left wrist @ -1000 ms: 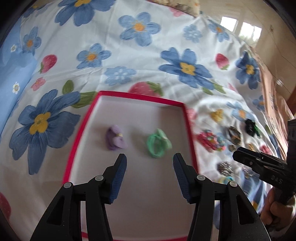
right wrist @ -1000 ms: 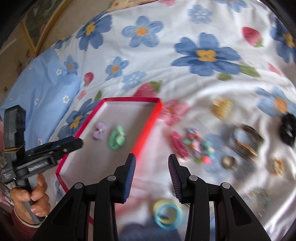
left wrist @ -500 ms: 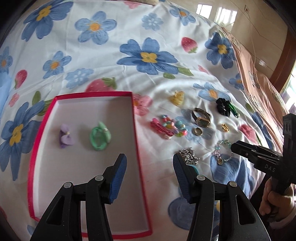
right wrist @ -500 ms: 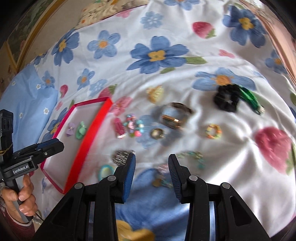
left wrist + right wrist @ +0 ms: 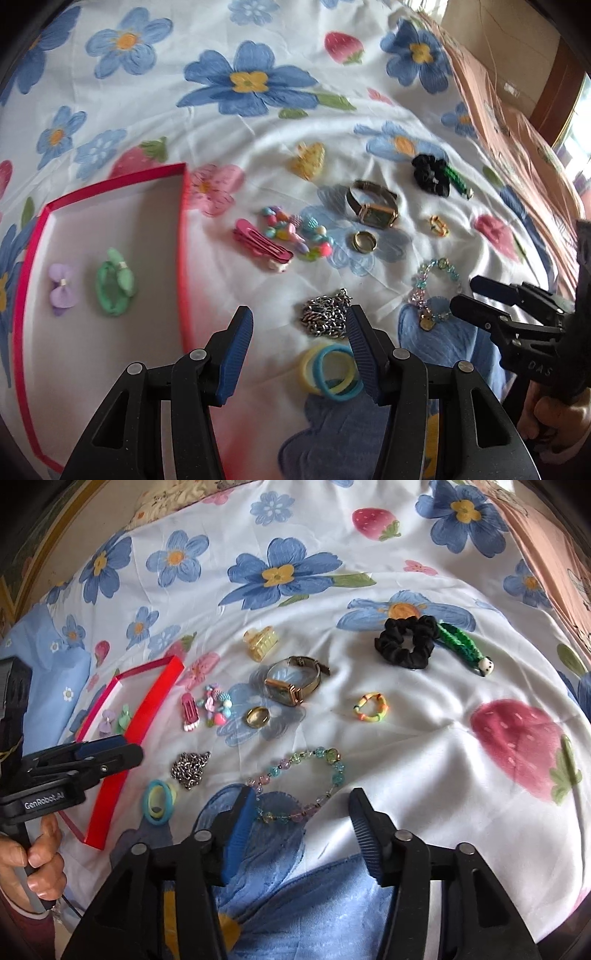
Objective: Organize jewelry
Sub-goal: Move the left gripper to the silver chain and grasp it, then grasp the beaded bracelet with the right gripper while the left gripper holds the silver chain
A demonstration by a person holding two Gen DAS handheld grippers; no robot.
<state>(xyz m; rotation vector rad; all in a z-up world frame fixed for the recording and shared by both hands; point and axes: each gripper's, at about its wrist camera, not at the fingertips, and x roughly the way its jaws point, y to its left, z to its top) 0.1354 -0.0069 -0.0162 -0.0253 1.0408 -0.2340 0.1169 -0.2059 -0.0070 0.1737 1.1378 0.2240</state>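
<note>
Jewelry: two bows (image 5: 88,290) sit in your red tray (image 5: 183,236) | rest lies loose on bedspread (image 5: 424,738) | left gripper (image 5: 299,345) half-wide, empty | right gripper (image 5: 303,827) just widened, empty, above beaded bracelet (image 5: 303,779)

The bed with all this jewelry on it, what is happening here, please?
A person holds a claw in each hand and is sorting jewelry into a red tray on the flowered bedsheet. Two bow hair ties already lie in the tray. The right claw has just been opening and hangs over the beaded bracelet, gripping nothing. The left claw is open and empty, near the silver chain and the hair bands.
</note>
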